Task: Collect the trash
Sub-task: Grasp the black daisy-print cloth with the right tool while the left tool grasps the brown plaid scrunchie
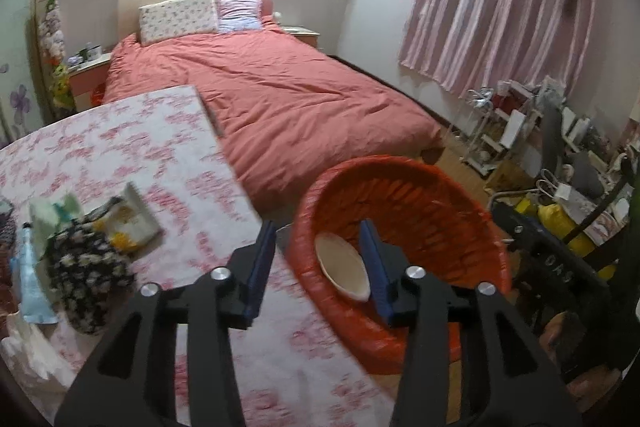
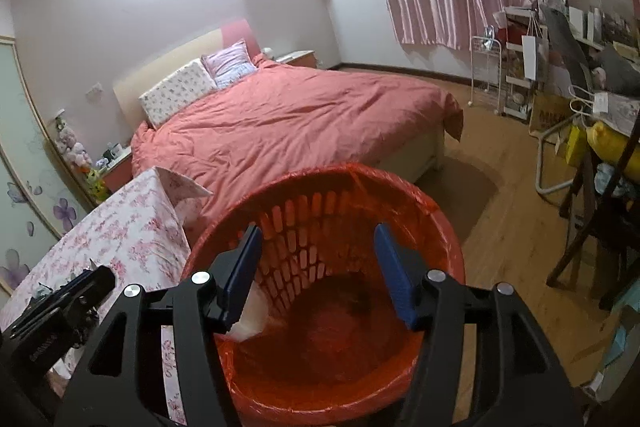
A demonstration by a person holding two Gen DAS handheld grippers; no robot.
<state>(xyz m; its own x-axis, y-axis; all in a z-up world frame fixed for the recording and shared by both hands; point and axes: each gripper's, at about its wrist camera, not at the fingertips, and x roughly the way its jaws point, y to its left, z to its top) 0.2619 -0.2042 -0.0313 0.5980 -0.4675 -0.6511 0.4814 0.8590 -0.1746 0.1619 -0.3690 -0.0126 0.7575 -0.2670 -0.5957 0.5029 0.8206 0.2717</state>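
A red slotted waste bin lined with a red bag stands on the floor beside the floral-clothed table. My left gripper is open and holds nothing, hovering over the table's edge and the bin's near rim. A white bowl-shaped piece lies inside the bin. My right gripper is open above the bin's mouth, with nothing between its pads. A white scrap shows inside the bin just below its left finger. Several wrappers lie on the table: a white-yellow packet, a dark flowered one, a light blue one.
A bed with a salmon cover lies right behind the table and bin. Cluttered shelves and a white rack line the right wall under pink curtains. A dark chair stands right of the bin on the wooden floor.
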